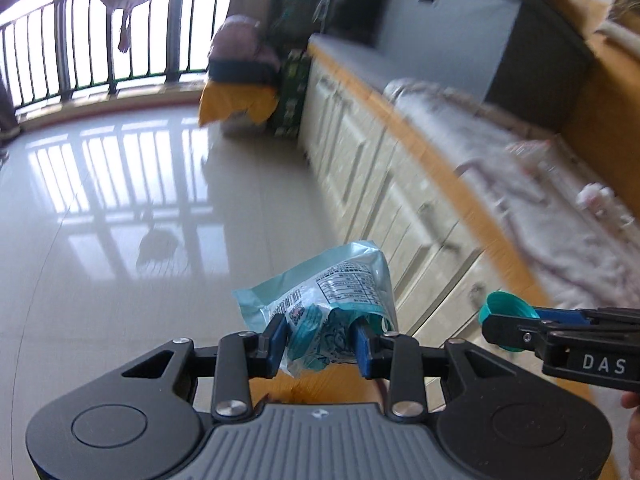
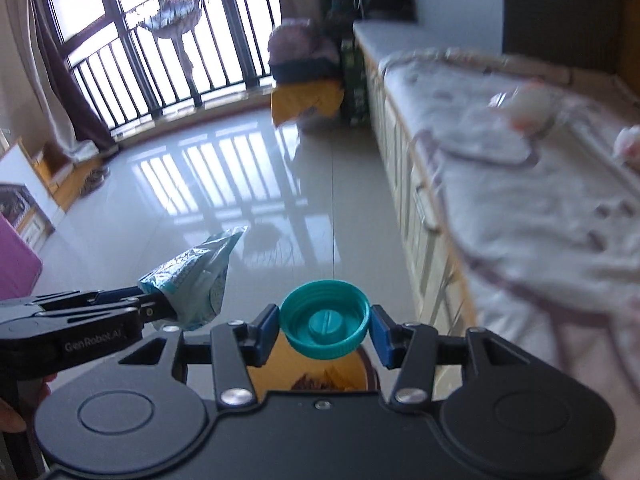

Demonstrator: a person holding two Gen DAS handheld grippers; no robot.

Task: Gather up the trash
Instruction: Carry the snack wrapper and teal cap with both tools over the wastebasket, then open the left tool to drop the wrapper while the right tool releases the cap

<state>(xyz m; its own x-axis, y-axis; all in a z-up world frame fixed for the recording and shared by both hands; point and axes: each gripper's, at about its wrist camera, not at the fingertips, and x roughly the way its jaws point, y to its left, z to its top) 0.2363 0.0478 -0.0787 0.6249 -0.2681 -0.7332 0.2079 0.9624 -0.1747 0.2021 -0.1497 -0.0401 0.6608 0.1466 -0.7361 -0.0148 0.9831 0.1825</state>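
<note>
Two pieces of trash are in hand, one per gripper, and both are carried in the air rather than resting on anything. In the left wrist view the left gripper point(image 1: 320, 344) pinches a crumpled pale blue snack wrapper point(image 1: 320, 300) between its blue pads, the printed foil bunched so that the slack packet cannot slip. The right gripper point(image 2: 325, 330) clamps a teal bottle cap point(image 2: 324, 318) by its ribbed rim, open side toward the camera, a hold that suits a small rigid disc. Held side by side and near each other, the two look ready to be dropped together; a round container with a yellow-brown inside point(image 2: 308, 372), partly hidden just under the right gripper, is probably the bin, though its contents are too obscured to name. Below lies a glossy pale tiled floor point(image 2: 224, 184) mirroring a dark balcony railing point(image 2: 168, 60) and bright windows. Along the right side runs a bed on cream drawer fronts point(image 1: 380, 184), covered by a whitish patterned blanket point(image 2: 540, 200), on which some small pale objects point(image 2: 524, 108), too blurred to identify, may be more trash. At the far end stands a yellow-draped pile point(image 2: 308, 98) topped with bundled cloth.
</note>
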